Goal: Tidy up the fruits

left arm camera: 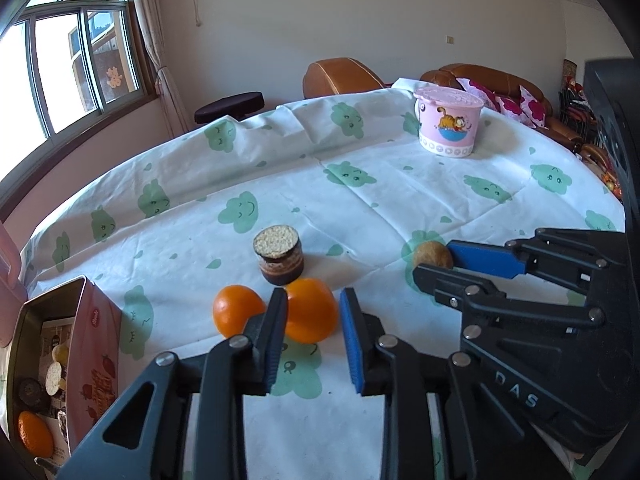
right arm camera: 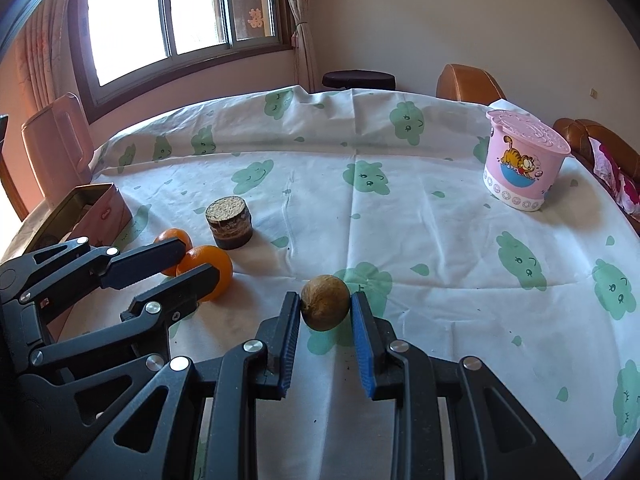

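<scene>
The left hand-held gripper [left arm camera: 313,307] is nearest to its camera, and its two fingers are clamped on an orange [left arm camera: 310,309] that rests on the surface [left arm camera: 400,184]. A second orange [left arm camera: 236,310] lies just beside the first one, on its left in this view, and behind both stands a small round dark jar with a cork-like lid [left arm camera: 278,254]. The right hand-held gripper [right arm camera: 326,307] is closed on a small round brown fruit [right arm camera: 325,302], which also sits on the surface, on a white cloth with green cloud figures. The brown fruit is well apart from the oranges. At the left edge there is an open pink tin box [left arm camera: 86,344]; inside it I can see one more orange [left arm camera: 34,432] and some round dark snacks. A pink lidded tub with a cartoon cat [left arm camera: 448,122] stands far back on the surface, near its far edge.
</scene>
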A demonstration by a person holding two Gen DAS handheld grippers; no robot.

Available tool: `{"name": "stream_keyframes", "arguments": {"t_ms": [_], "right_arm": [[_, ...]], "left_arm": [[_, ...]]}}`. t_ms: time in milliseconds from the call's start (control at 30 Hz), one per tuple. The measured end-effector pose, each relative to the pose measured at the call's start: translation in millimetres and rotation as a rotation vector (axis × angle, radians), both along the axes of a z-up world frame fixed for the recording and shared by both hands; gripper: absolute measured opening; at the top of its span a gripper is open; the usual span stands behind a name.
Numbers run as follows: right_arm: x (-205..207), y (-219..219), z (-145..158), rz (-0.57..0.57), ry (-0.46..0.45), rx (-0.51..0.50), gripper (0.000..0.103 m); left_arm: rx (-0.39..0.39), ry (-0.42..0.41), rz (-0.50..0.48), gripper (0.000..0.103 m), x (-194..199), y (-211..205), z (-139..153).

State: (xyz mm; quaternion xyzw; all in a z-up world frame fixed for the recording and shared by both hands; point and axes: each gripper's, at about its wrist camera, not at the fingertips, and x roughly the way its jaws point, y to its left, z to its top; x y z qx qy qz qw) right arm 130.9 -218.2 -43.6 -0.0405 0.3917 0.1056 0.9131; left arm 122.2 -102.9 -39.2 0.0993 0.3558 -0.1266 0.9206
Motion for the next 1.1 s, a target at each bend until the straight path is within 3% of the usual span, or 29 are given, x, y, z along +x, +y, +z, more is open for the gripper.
{"name": "stream_keyframes", "arguments": {"t_ms": [333,800,1100], "right_arm": [[1,1,-1,0.002,0.006,-0.002,0.028],[-7,2,6,0.03,-0.04,0.011,0.028],[-7,2,6,0.029,-0.044,0.013,0.028]], "left_arm": [[0.022,0.028,0.04,0.032,5,1,-6],[-0.032,-0.017,0.042,0.029,-3,9,3],[-0.052,0.017,0.021,0.032,-4,11,-1]]}}
